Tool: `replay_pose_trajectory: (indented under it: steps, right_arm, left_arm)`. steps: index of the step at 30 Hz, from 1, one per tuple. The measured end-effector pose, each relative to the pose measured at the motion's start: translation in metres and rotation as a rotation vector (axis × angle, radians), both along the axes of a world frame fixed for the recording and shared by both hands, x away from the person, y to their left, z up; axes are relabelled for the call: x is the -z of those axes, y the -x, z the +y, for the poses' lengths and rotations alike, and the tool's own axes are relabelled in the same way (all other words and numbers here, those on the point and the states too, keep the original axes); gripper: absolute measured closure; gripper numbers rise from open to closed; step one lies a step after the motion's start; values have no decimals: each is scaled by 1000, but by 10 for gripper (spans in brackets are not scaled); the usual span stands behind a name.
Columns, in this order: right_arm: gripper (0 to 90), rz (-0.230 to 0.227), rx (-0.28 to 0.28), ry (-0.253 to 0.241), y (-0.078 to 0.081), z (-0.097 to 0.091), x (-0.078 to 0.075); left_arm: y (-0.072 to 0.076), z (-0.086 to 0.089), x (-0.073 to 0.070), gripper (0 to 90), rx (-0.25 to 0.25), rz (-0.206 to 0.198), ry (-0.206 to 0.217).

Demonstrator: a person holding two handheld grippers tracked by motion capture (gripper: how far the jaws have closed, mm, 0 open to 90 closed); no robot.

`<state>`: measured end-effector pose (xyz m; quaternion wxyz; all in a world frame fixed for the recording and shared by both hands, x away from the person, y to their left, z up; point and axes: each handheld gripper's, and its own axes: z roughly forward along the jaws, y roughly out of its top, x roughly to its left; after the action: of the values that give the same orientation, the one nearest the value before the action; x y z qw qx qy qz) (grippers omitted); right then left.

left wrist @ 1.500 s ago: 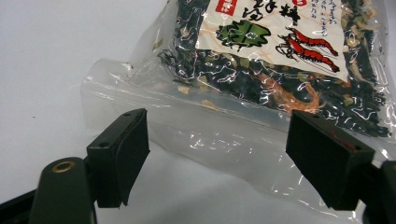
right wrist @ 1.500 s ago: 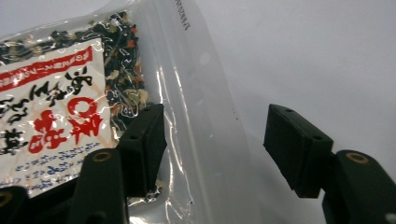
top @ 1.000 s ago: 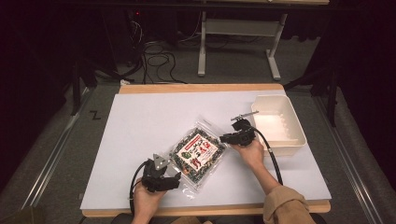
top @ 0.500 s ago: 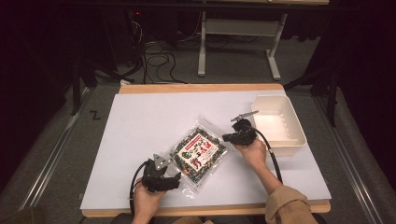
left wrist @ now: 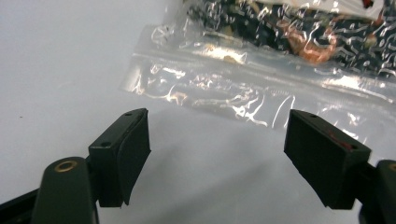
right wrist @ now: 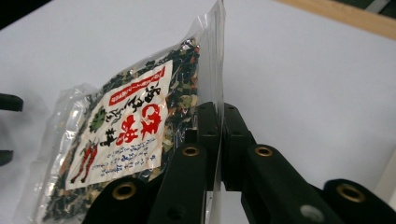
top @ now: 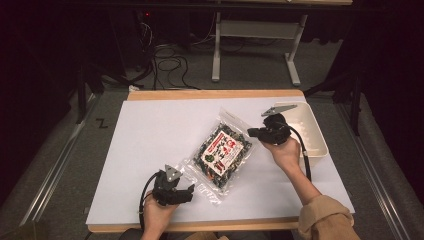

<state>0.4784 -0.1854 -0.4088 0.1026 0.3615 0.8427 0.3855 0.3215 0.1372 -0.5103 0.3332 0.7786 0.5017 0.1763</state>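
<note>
A clear plastic bag (top: pixel 224 152) of dark dried flakes, with a white and red label, lies slanted in the middle of the white table top (top: pixel 160 135). My right gripper (top: pixel 251 133) is shut on the clear seam at the bag's right edge and holds that side raised. In the right gripper view the bag (right wrist: pixel 135 126) hangs left of the pinched jaws of the right gripper (right wrist: pixel 219 116). My left gripper (top: pixel 190 192) rests low by the bag's near corner. It is open, and the bag's empty clear end (left wrist: pixel 261 84) lies just beyond the left gripper (left wrist: pixel 217 135).
A white rectangular bin (top: pixel 317 146) stands at the table's right edge, just behind the right hand. A wooden border (top: pixel 215 94) runs along the table's far side. Cables and a stand's legs lie on the dark floor beyond.
The right gripper has risen and shifted slightly right with the bag's edge in its jaws, so that side of the bag has lifted. The left gripper has stayed put.
</note>
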Motion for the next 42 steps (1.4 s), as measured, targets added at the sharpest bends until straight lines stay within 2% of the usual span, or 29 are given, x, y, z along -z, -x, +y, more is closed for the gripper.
replay_pose_trajectory:
  steps: [5, 9, 10, 12, 15, 16, 17, 22, 28, 34, 42]
  right_arm:
    - [894, -33, -16, -14, 4, 1, -16]
    - [896, -62, -35, -1, 7, 1, -32]
    - [897, -76, -40, -5, 9, 2, -40]
    - [897, -82, -43, -3, 10, 1, -44]
    - [898, -91, -51, -27, 13, 1, -57]
    - [899, -107, -66, -32, 16, 1, -68]
    - [899, -107, -66, -32, 16, 1, -68]
    - [900, -152, -85, -23, 24, 3, -91]
    - [900, -175, -80, -17, 27, -1, -112]
    - [900, -198, -88, -4, 30, 0, -124]
    - [900, -200, -62, 13, 27, 0, -138]
  left_arm:
    - [1, 1, 0, 231, -4, 1, 7]
    - [0, -1, 0, 233, 0, -3, 2]
    - [0, -1, 0, 233, 3, 0, 0]
    - [1, 0, 0, 233, 2, -3, 4]
    - [1, 2, 0, 233, -2, 0, -1]
    - [1, 2, -1, 234, -6, -2, 0]
    - [1, 1, -1, 234, -7, -6, 2]
    - [1, -1, 0, 234, 7, 0, -12]
    - [2, 1, -1, 235, -4, -5, -5]
    - [2, -3, -1, 240, 7, -15, -16]
    - [2, -2, -2, 240, 6, -17, -13]
